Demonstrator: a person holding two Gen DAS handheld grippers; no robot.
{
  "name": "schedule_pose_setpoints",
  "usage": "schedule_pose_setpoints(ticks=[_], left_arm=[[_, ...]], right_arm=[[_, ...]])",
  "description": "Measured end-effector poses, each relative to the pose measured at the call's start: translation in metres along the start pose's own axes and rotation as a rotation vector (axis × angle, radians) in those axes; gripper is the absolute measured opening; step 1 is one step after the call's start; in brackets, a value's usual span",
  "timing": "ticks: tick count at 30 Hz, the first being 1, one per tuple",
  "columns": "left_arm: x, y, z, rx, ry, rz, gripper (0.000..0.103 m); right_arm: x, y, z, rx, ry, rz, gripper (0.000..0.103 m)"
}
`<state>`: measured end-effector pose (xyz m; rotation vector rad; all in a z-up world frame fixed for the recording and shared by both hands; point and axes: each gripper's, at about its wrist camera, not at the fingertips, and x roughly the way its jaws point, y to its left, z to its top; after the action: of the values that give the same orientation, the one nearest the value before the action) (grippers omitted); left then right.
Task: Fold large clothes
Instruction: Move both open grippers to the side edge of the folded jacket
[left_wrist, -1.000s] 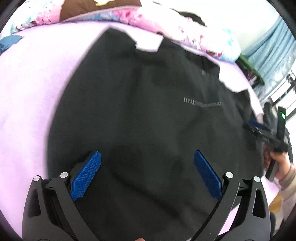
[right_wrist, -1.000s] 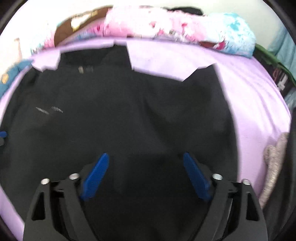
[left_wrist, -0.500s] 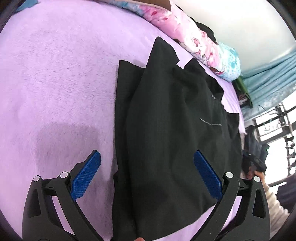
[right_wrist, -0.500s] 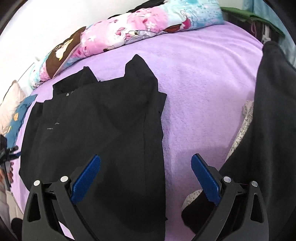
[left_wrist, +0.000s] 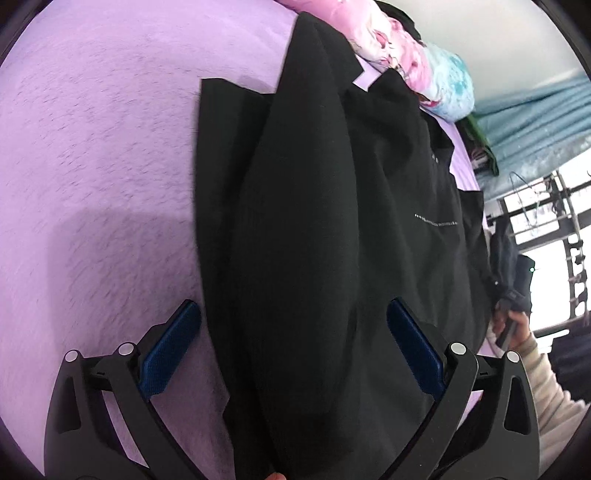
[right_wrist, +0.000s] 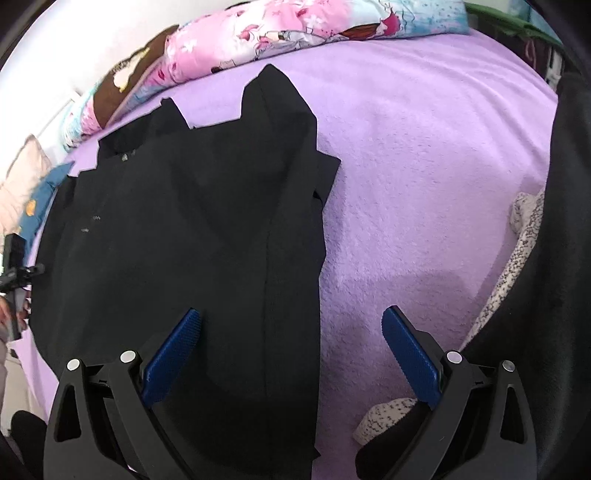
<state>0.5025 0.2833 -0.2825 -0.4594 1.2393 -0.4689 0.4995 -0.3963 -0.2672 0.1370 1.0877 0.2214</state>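
A large black garment (left_wrist: 332, 221) lies spread flat on a purple blanket (left_wrist: 92, 166), with a small line of white print on its chest. My left gripper (left_wrist: 293, 321) hangs open over the garment's left side edge, nothing between its blue pads. In the right wrist view the same black garment (right_wrist: 184, 229) fills the left half, its right edge running down the middle. My right gripper (right_wrist: 291, 321) stands open above that right edge, straddling cloth and blanket (right_wrist: 424, 166), its pads clear of the cloth.
Pink and blue floral pillows (right_wrist: 277, 33) line the far edge of the bed. A dark cloth and a speckled white cloth (right_wrist: 517, 240) lie at the right. A person's hand and pale sleeve (left_wrist: 532, 369) appear at the right of the left wrist view.
Both grippers have swung outward from over the garment's middle to its opposite side edges and sunk a little. Both stay open and empty.
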Motion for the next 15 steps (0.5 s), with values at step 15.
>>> schedule_pose_setpoints(ticks=[15], left_arm=[[0.019, 0.005, 0.009, 0.036, 0.071, -0.027, 0.097]], right_arm=[[0.014, 0.012, -0.014, -0.02, 0.005, 0.027, 0.098]])
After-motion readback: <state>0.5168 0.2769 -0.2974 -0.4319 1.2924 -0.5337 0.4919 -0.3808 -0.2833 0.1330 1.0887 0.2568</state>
